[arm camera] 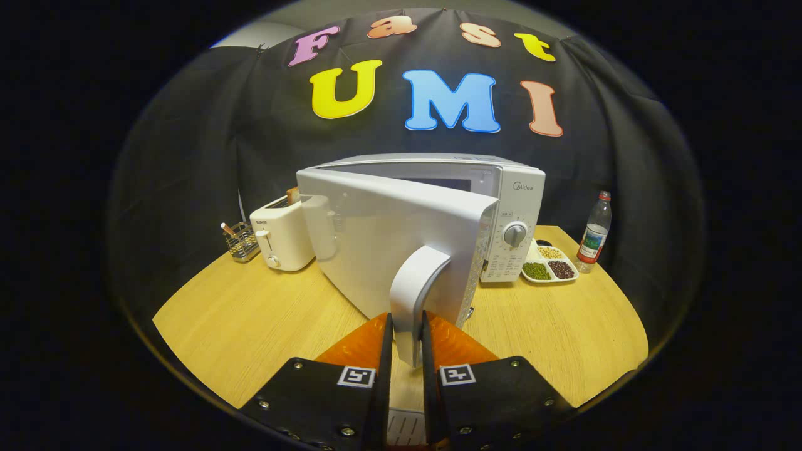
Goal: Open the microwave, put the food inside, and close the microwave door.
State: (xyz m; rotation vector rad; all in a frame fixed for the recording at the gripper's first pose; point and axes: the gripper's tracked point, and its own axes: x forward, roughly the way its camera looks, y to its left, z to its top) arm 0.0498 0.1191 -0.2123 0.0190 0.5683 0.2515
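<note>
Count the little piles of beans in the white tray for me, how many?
3, all in the white tray beside the microwave: pale beans at the back, green beans front left, dark beans front right. The gripper clamps the door handle.

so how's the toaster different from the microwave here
The toaster is far smaller than the microwave and stands to its left. The toaster has bread sticking up from its top slot, while the microwave's door is swung partly open. The microwave's door handle sits between the fingers of the gripper, which close on it; the toaster stands untouched. Both are pale and sit on the wooden table.
</note>
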